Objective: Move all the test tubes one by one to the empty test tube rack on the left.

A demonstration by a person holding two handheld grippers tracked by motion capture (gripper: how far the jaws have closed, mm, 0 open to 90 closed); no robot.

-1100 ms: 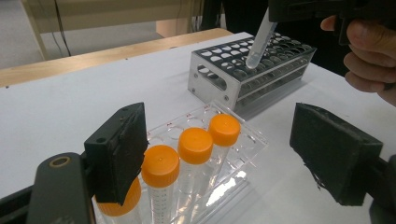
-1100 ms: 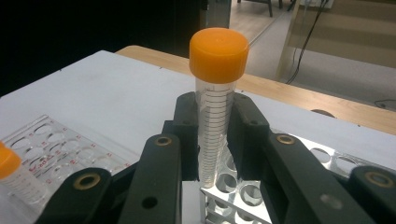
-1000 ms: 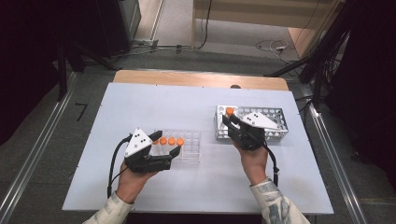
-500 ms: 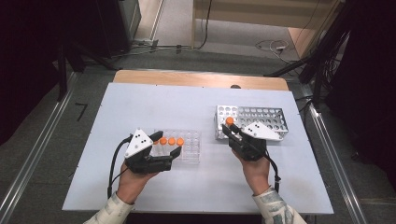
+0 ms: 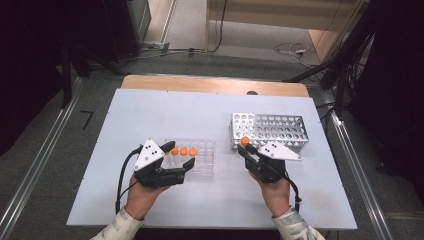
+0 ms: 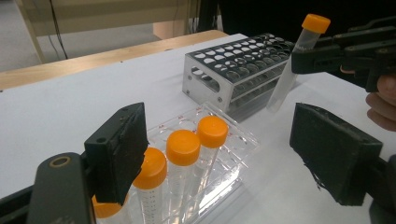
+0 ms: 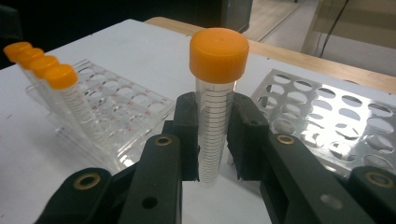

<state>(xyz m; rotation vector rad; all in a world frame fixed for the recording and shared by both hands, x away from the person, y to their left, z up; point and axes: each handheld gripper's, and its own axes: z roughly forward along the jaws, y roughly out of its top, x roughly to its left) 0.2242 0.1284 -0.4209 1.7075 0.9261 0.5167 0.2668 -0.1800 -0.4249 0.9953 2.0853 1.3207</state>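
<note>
Tube: we see the right gripper (image 7: 212,140) clamped on a clear tube (image 7: 215,126) with an orange cap (image 7: 218,53), fingers (image 7: 187,135) pressing on both sides of its body below the cap.
Tube's axis: in the right gripper view it stands upright, cap up; in the left gripper view the tube (image 6: 290,74) leans a little, cap up and its lower end hanging free above the tabletop (image 6: 56,112).
Tube's place: in the high view it sits just in front of the metal rack (image 5: 270,131), at that rack's near left corner.
Left gripper: the left gripper (image 6: 224,158) has its fingers (image 6: 122,151) apart, either side of the clear rack (image 6: 219,161) and not pressing on it.
View differences: the high view shows three orange caps (image 5: 183,151) in the clear rack; the right gripper view shows four capped tubes (image 7: 51,77) there.
</note>
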